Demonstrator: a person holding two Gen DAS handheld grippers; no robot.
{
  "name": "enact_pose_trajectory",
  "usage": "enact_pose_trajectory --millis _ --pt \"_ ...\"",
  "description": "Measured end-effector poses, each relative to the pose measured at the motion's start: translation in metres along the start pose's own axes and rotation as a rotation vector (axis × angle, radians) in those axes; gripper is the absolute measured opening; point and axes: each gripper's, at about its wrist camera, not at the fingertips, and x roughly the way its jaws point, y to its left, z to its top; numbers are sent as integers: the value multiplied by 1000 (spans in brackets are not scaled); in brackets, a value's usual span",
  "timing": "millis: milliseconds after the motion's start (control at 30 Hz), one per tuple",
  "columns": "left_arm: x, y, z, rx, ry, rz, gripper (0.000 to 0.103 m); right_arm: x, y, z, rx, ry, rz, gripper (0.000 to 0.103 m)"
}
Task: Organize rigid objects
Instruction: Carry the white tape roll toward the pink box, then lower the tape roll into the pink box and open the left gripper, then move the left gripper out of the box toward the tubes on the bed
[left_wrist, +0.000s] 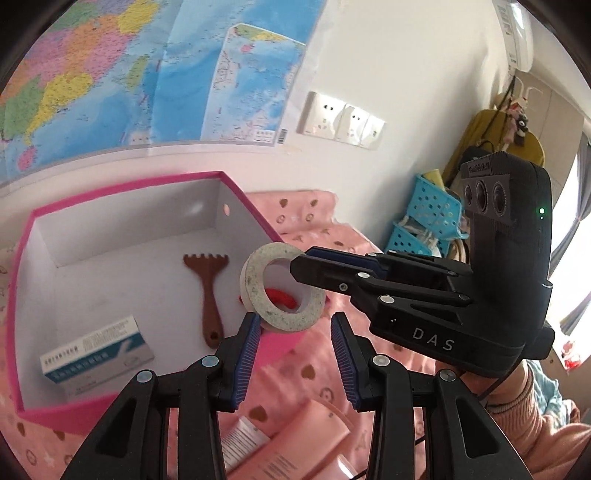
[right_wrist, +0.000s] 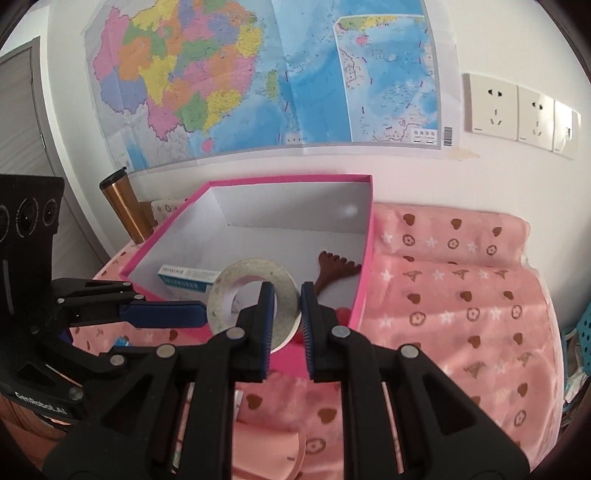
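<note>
A white tape roll (left_wrist: 284, 320) (right_wrist: 255, 267) hangs in the air over the near corner of an open pink box (left_wrist: 122, 186) (right_wrist: 288, 178). My right gripper (left_wrist: 301, 264) (right_wrist: 287, 288) comes in from the right with one finger through the roll's hole, shut on the ring's wall. The roll's lower rim sits between the tips of my left gripper (left_wrist: 295, 319) (right_wrist: 203, 314), whose pads rest against it. In the box lie a brown rake-shaped scraper (left_wrist: 208, 288) (right_wrist: 332, 271), a blue-and-white medicine carton (left_wrist: 96, 350) (right_wrist: 186, 276) and a small red thing (left_wrist: 282, 297).
The box stands on a pink patterned cloth (right_wrist: 461, 295) against a white wall with a map. Pink tubes (left_wrist: 295, 435) lie on the cloth under my grippers. A copper tumbler (right_wrist: 125, 206) stands left of the box; blue baskets (left_wrist: 428, 218) are to the right.
</note>
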Motion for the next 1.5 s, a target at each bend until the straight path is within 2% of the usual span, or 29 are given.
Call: enact_pose_trajectory --millis 433,700,867,1233,1500 --pt "33 31 15 -54 72 48 39 50 -8 15 19 72 -57 16" --pt "37 40 12 -71 75 86 39 61 -15 16 57 92 -82 16" --pt "22 39 7 -59 41 101 42 46 -10 12 46 56 -61 16" --pt "-42 34 -18 -7 -88 108 46 4 6 -4 27 1 77 22" --pt "-78 53 -39 -25 -125 184 48 7 28 -6 -42 23 145 25"
